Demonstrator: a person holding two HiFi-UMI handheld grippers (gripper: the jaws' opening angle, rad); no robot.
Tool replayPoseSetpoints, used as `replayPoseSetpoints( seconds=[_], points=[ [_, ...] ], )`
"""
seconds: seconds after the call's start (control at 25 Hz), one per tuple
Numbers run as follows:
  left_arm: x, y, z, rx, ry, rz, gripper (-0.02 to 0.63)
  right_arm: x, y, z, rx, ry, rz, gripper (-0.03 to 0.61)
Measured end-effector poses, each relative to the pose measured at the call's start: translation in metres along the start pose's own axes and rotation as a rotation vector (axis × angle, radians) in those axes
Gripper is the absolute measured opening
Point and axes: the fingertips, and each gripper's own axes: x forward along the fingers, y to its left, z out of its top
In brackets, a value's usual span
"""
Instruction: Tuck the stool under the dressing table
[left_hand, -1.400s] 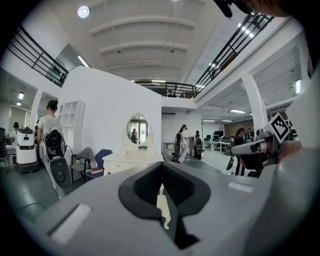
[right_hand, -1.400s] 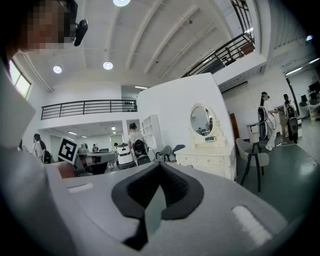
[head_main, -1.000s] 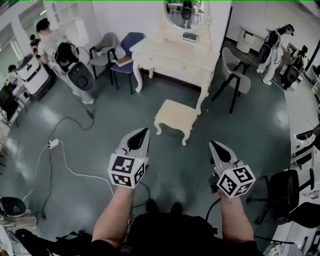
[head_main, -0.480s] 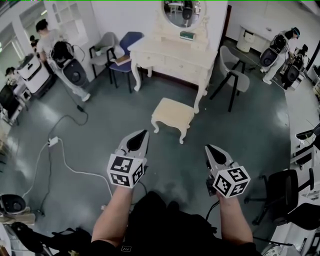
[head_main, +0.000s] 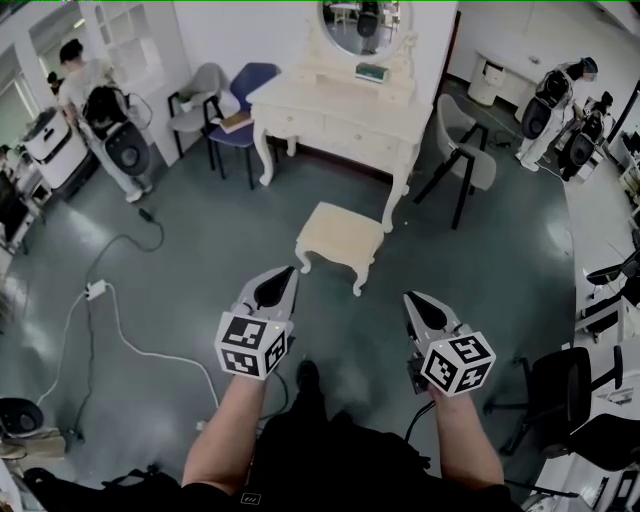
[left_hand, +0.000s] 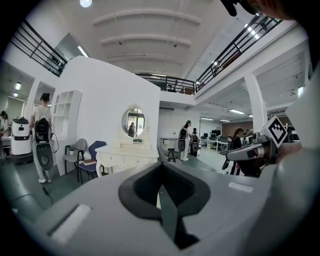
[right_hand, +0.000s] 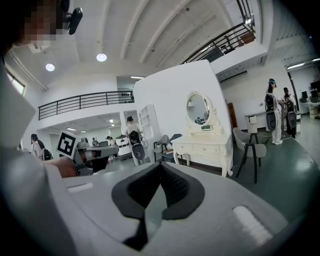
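Note:
A cream stool (head_main: 338, 235) with curved legs stands on the dark floor, a short way in front of the cream dressing table (head_main: 335, 118) with its oval mirror (head_main: 366, 22). The table also shows in the left gripper view (left_hand: 122, 156) and the right gripper view (right_hand: 202, 149). My left gripper (head_main: 288, 272) hangs shut and empty just short of the stool's near left corner. My right gripper (head_main: 410, 298) is shut and empty too, nearer me and right of the stool. Neither touches the stool.
A grey chair (head_main: 466, 162) stands right of the table; a grey chair (head_main: 197, 100) and a blue chair (head_main: 240, 112) stand to its left. A white cable (head_main: 130, 325) runs over the floor at left. People stand at the back left (head_main: 85, 95) and back right (head_main: 550, 105). Black office chairs (head_main: 575, 385) crowd the right edge.
Both grippers and my view have moved forward towards the stool, which now lies closer to the left gripper's tip. Both grippers stayed shut. The person at back left has stepped leftwards.

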Motion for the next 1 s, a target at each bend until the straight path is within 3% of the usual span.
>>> replayPoseSetpoints(
  seconds=[0.6, 1.0],
  points=[
    [0.109, 0.137, -0.002, -0.051, 0.045, -0.047, 0.018, 0.168, -0.021, 0.030, 0.012, 0.078, -0.010, 0.000],
    [0.149, 0.181, -0.013, -0.071, 0.084, -0.075, 0.018, 0.229, -0.034, 0.023, 0.041, 0.129, -0.027, 0.011]
  ],
)
